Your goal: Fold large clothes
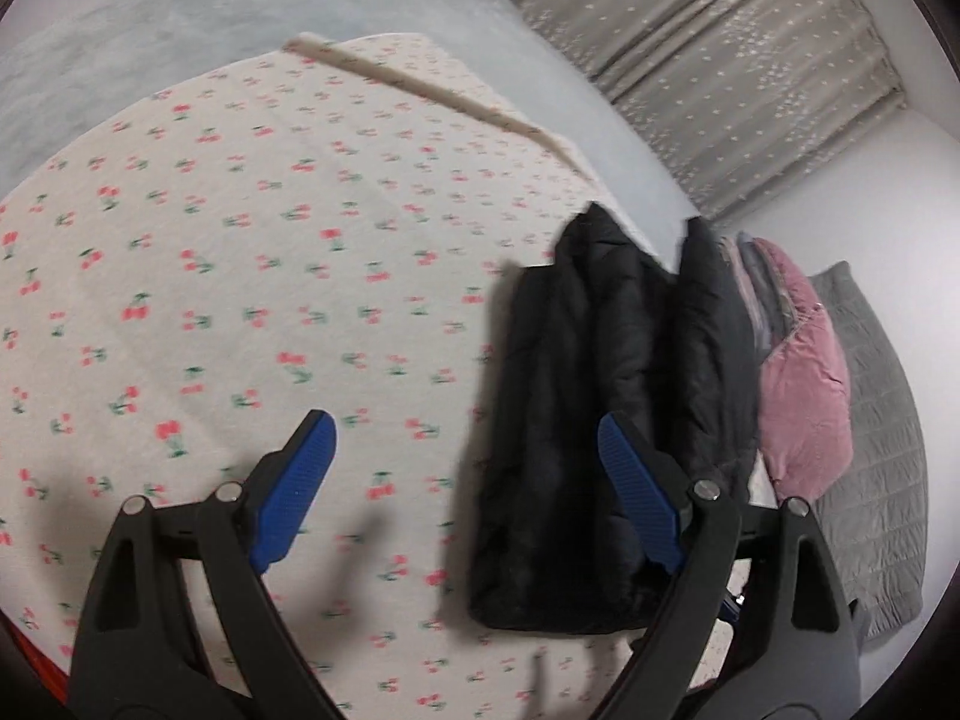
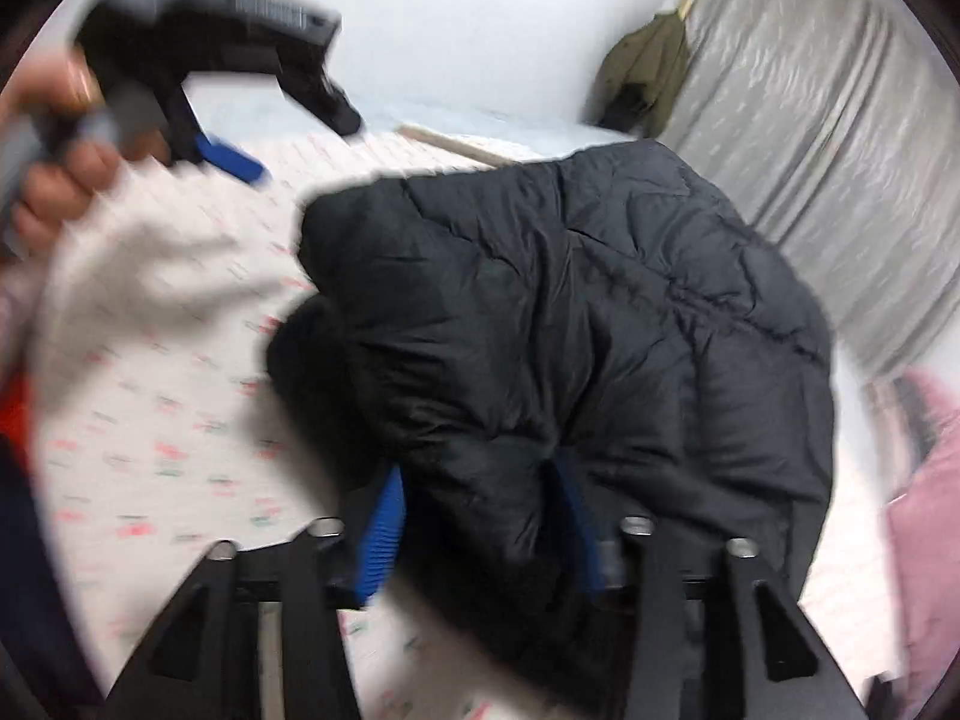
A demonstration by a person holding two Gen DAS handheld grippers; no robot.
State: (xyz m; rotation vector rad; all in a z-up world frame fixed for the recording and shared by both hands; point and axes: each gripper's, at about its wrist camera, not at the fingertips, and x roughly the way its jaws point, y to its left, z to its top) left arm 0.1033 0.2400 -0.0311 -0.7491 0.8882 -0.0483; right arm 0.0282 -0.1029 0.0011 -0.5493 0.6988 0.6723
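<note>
Clutter sits close by: a pink cushion (image 1: pixel 804 396) and a grey quilted pillow (image 1: pixel 870 450) lie just beside the black puffer jacket (image 1: pixel 606 420), with grey curtains (image 1: pixel 738 72) behind. The jacket rests folded on the cherry-print sheet (image 1: pixel 240 270), its long axis running from the near edge toward the curtains. The left gripper (image 1: pixel 468 498) hangs wide apart over the sheet, holding nothing. The right gripper (image 2: pixel 480 540) has a bulge of jacket between its blue pads; the blur hides whether they press it.
</note>
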